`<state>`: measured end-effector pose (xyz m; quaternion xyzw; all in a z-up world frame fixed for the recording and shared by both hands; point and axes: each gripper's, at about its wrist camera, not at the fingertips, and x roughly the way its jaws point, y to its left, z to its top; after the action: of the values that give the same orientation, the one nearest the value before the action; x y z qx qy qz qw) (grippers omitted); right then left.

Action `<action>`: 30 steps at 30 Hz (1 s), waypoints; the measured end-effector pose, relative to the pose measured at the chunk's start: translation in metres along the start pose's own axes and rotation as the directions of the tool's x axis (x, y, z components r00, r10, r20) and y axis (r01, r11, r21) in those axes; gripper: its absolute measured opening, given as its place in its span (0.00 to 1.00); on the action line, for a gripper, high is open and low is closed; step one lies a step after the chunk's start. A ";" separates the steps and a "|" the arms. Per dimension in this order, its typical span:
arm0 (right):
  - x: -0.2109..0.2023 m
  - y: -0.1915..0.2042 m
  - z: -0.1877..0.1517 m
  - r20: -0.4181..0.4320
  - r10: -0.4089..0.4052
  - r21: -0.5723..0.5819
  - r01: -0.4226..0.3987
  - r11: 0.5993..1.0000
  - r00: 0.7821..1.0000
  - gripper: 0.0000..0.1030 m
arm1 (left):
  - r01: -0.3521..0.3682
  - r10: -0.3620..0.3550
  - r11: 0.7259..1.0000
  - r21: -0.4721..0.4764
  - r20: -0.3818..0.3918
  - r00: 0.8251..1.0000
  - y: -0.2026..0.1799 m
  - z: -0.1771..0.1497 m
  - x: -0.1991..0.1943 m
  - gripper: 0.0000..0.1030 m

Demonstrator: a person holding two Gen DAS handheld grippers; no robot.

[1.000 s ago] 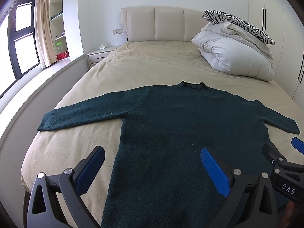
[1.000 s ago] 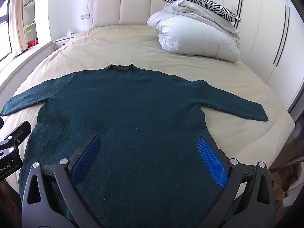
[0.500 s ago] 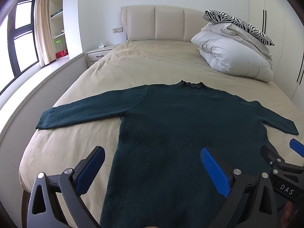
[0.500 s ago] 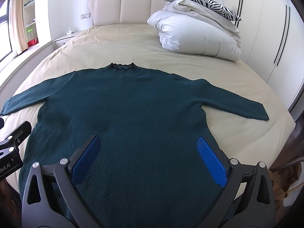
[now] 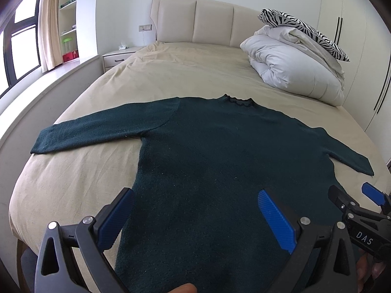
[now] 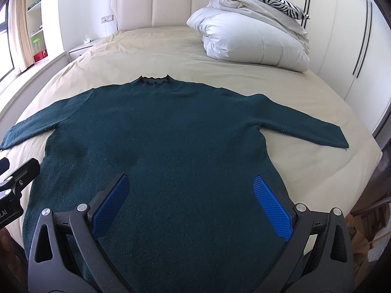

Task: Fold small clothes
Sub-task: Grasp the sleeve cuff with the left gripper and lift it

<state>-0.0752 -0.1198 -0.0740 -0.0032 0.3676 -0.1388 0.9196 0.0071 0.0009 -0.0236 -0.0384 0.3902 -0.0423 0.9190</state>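
A dark green long-sleeved sweater (image 5: 220, 151) (image 6: 158, 134) lies flat and face down or up on the beige bed, collar away from me, both sleeves spread sideways. My left gripper (image 5: 195, 217) hovers open above the sweater's lower left part, its blue pads wide apart with nothing between them. My right gripper (image 6: 190, 207) stands open over the lower right part, also holding nothing. The right gripper (image 5: 361, 207) shows at the right edge of the left wrist view, and the left gripper (image 6: 12, 183) at the left edge of the right wrist view.
A folded white duvet (image 5: 293, 73) (image 6: 251, 41) with a zebra-striped pillow (image 5: 303, 29) on top sits at the bed's far right. A padded headboard (image 5: 202, 19), a nightstand (image 5: 117, 56), shelves and a window are at the left; wardrobe doors (image 6: 354, 36) at the right.
Both grippers have drawn back slightly toward the foot of the bed and stay open. The sweater has not moved.
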 end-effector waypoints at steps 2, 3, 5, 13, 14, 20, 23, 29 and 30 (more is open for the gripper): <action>0.002 -0.006 0.002 0.003 0.008 0.023 -0.008 1.000 1.000 1.00 | 0.016 -0.016 1.000 -0.016 -0.020 1.000 0.002 -0.001 0.005 1.00; 0.003 -0.010 0.002 0.003 0.011 0.040 -0.012 0.999 1.000 1.00 | 0.021 -0.022 0.999 -0.025 -0.030 0.999 0.003 -0.001 0.007 1.00; 0.007 -0.019 0.003 -0.003 0.014 0.069 -0.014 0.998 1.000 1.00 | 0.049 -0.051 0.998 -0.050 -0.039 0.998 0.006 -0.002 0.011 1.00; 0.022 -0.022 0.000 -0.018 0.081 0.098 -0.079 0.992 0.997 1.00 | 0.349 -0.389 0.894 -0.282 -0.098 0.916 0.046 -0.008 0.033 1.00; 0.023 -0.019 0.001 -0.016 0.088 0.088 -0.086 0.992 0.996 1.00 | 0.340 -0.388 0.893 -0.295 -0.124 0.913 0.052 -0.008 0.036 1.00; 0.030 -0.008 0.006 -0.012 0.119 0.062 -0.118 0.991 0.993 1.00 | 0.301 -0.307 0.776 -0.555 0.085 0.948 0.165 0.000 0.029 1.00; 0.034 -0.006 0.008 -0.019 0.133 0.063 -0.132 0.989 0.991 1.00 | 0.309 -0.251 0.644 -0.700 0.189 0.949 0.239 0.001 0.037 0.98; 0.049 -0.002 0.014 -0.045 0.153 0.093 -0.148 0.985 0.987 1.00 | 0.337 -0.110 0.293 -0.894 0.319 0.941 0.351 -0.024 0.061 0.88; 0.051 0.000 0.015 -0.050 0.155 0.094 -0.150 0.984 0.987 1.00 | 0.346 -0.091 0.248 -0.905 0.334 0.938 0.362 -0.026 0.066 0.88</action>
<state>-0.0297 -0.1348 -0.0971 0.0703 0.3864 -0.0843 0.9158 0.0508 0.3526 -0.1264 -0.6376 0.2270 0.0756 0.7323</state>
